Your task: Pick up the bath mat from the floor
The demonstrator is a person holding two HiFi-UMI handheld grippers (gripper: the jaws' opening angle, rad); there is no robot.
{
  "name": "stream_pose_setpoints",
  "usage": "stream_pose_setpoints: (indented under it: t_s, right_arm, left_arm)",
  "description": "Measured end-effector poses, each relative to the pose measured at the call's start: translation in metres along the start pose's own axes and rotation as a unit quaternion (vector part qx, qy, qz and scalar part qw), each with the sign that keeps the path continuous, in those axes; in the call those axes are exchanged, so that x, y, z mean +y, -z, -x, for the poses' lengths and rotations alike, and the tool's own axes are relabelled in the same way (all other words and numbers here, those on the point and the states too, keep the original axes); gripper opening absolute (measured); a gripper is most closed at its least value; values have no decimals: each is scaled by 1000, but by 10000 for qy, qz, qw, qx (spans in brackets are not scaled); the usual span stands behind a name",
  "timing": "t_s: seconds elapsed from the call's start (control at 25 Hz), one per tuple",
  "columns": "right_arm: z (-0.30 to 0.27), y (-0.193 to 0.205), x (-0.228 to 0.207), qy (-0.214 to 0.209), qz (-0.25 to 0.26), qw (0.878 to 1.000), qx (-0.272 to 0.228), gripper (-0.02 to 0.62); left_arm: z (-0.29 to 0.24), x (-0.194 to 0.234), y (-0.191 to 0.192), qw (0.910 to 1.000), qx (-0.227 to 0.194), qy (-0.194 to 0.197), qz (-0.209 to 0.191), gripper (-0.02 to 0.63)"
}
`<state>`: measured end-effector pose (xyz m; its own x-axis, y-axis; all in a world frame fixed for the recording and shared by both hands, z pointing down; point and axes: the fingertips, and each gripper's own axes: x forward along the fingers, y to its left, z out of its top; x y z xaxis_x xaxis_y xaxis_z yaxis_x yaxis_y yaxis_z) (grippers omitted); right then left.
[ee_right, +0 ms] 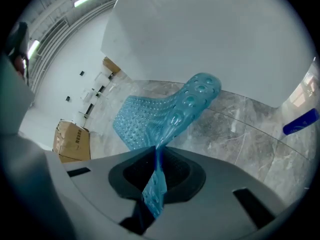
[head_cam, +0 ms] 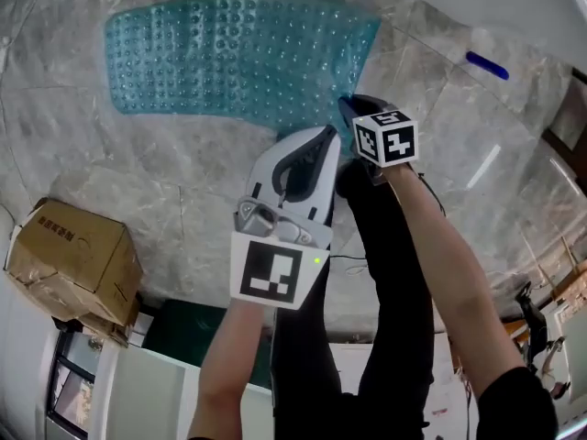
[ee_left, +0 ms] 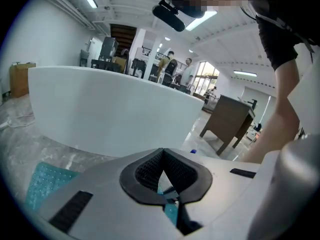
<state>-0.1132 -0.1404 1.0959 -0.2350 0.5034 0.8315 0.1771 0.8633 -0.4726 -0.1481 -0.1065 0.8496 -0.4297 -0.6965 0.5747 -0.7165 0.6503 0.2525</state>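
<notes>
Grey marble floor (head_cam: 183, 172), head view: bath mat (head_cam: 238, 58) lies far, long axis left-right. Right claw (head_cam: 353, 108) at its near right corner; left claw (head_cam: 312, 149) just nearer, beside it.

Left gripper view: white tub (ee_left: 115, 109) ahead; left claw pads together, nothing gripped.

Right gripper view: right claw clamped on mat edge, corner lifted, rest trailing far-left onto floor. Lift likely falls to right arm.

The translucent teal rubbery bath mat (head_cam: 229, 53) is glossy and studded with bumps, the grey veined stone floor (head_cam: 138, 172) polished, the white tub wall (ee_right: 200, 34) smooth and glossy, the brown cardboard box (head_cam: 73, 255) matt and creased, and the right gripper (ee_right: 156, 151) matt grey plastic with black ribbed pads (ee_right: 180, 172).
</notes>
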Motion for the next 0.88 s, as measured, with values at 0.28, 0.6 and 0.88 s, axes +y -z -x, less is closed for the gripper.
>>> stream_pose_setpoints:
  t_s: [0.28, 0.6, 0.88]
  right_arm:
    - [117, -25, 51, -118, 44, 9999, -41, 40]
    - [241, -46, 120, -452, -450, 9968, -478, 40]
    - [343, -54, 184, -726, -352, 9942, -717, 40]
  left_arm:
    - [58, -38, -81, 9991, -356, -73, -203, 2]
    - [130, -73, -153, 9946, -881, -476, 270, 2]
    - [193, -115, -189, 9943, -763, -636, 381, 2]
